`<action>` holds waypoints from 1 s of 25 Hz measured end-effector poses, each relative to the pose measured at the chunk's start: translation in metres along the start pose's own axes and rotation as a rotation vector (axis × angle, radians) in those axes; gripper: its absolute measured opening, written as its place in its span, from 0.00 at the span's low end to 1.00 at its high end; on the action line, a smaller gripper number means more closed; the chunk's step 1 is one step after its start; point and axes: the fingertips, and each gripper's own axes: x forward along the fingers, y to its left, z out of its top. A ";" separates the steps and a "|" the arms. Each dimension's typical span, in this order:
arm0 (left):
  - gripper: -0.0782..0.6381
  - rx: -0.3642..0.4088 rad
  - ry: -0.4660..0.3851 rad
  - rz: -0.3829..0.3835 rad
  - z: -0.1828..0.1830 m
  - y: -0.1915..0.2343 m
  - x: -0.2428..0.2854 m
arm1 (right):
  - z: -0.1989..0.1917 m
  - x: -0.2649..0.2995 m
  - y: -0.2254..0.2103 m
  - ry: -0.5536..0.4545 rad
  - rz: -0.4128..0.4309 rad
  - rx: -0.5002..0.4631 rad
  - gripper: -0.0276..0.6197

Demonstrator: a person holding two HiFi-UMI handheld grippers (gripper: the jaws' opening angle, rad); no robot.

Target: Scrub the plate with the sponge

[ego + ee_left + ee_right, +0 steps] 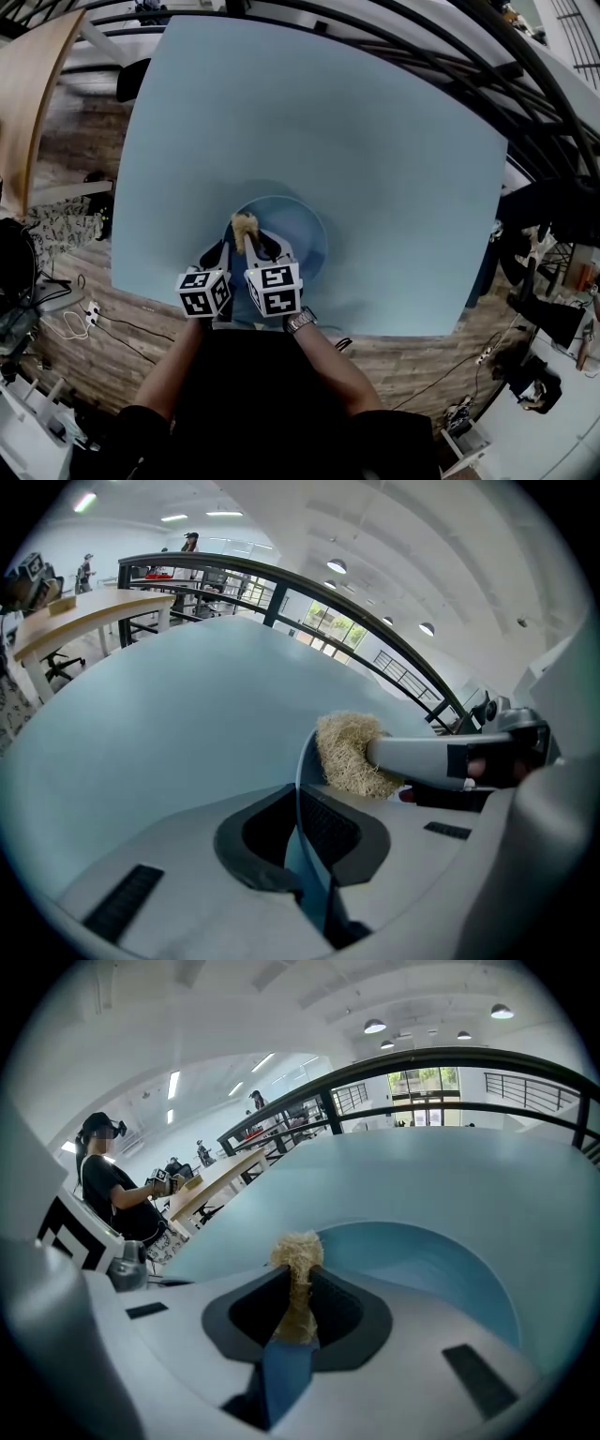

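Observation:
A round blue plate (298,228) lies on the light blue table (328,122) near its front edge. My left gripper (223,253) is shut on the plate's near rim; in the left gripper view the thin blue rim (306,864) runs between the jaws of that gripper (300,832). My right gripper (255,246) is shut on a tan fibrous sponge (246,228), held over the plate's near left part. In the right gripper view the sponge (298,1274) sticks up out of that gripper (298,1302), with the plate (441,1260) behind it. The left gripper view shows the sponge (352,754) just beside the rim.
The table edge runs close to the person's body. A wooden desk (28,84) stands at the far left, and a black railing (422,37) curves round the back and right. Cables (80,319) lie on the wood floor. Another person (108,1194) stands off to the left.

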 end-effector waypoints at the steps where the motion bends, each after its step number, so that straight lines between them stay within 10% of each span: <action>1: 0.12 0.002 0.001 0.001 0.000 0.000 0.000 | 0.000 0.000 -0.002 0.001 -0.003 0.000 0.14; 25: 0.12 0.016 -0.008 0.027 0.001 0.000 0.002 | 0.000 -0.028 -0.072 -0.028 -0.117 0.074 0.14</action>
